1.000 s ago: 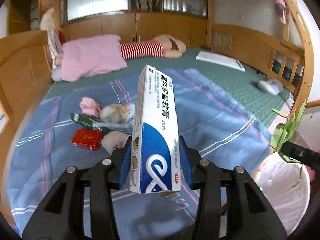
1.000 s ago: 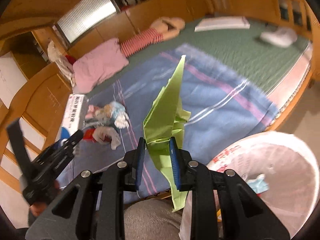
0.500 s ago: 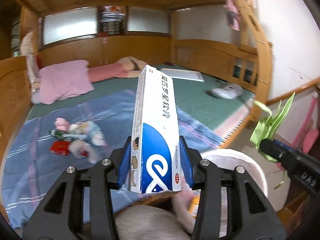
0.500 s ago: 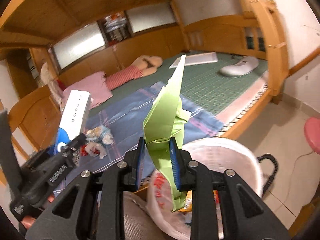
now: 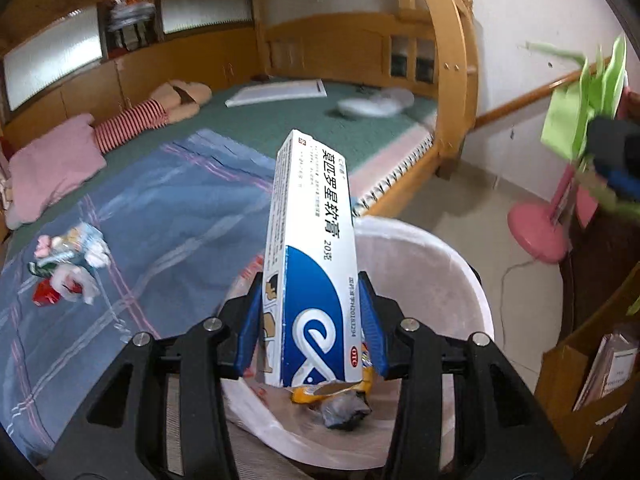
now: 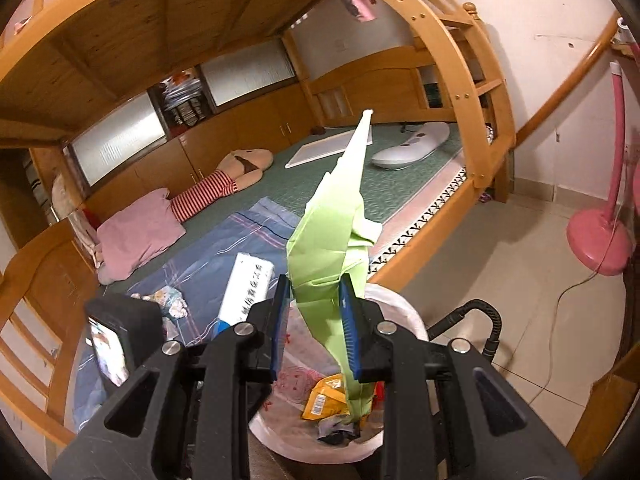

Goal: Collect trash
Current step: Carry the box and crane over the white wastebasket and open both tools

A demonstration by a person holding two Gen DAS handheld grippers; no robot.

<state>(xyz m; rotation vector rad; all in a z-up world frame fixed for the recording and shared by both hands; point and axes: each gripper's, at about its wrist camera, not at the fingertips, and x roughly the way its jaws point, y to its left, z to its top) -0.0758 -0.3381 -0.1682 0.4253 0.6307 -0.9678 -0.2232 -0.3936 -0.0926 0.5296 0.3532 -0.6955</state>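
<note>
My left gripper (image 5: pixel 310 328) is shut on a white and blue ointment box (image 5: pixel 312 264) and holds it upright over the white bin (image 5: pixel 452 272). My right gripper (image 6: pixel 316 332) is shut on a folded green paper (image 6: pixel 332 248), above the same bin (image 6: pixel 400 312). The bin holds a yellow wrapper (image 6: pixel 326 398) and dark scraps. The box and left gripper also show in the right wrist view (image 6: pixel 244 292). The green paper shows in the left wrist view (image 5: pixel 576 100) at upper right. More trash (image 5: pixel 68 264) lies in a small pile on the blue blanket.
The bed has a blue blanket (image 5: pixel 168 208), a green mat, a pink pillow (image 5: pixel 52 168) and a striped doll. A wooden bed frame post (image 5: pixel 456 92) stands beside the bin. A pink fan base (image 6: pixel 600 240) and a black cable (image 6: pixel 488 320) are on the tiled floor.
Both grippers have swung from over the bed to above the bin, still holding the box and the green paper. The bin's inside is now in view.
</note>
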